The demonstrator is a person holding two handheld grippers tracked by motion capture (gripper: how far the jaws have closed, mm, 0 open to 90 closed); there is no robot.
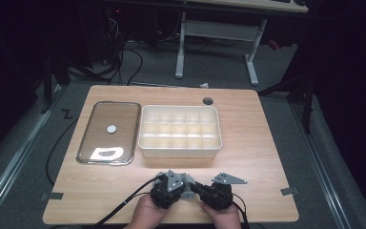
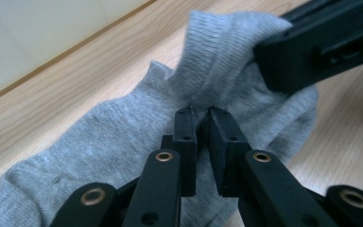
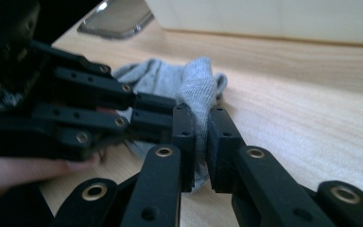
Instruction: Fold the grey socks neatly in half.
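- Both hands come in over the near edge of the bench, close together near its middle.
- The left tongs (image 1: 185, 183) point toward the right hand; in the left gripper view the jaws stand nearly together, pinching a fold of the grey sock (image 2: 123, 137).
- The right tongs (image 1: 196, 187) point toward the left hand (tips almost meeting), jaws clamped on the same sock.
- Fingertips of the left hand (image 3: 9, 172) wrap its gripper's body.

A wooden table (image 1: 248, 191) carries a metal tray (image 1: 108, 132), a white divided box (image 1: 179, 131) and a grey sock (image 2: 104, 137).
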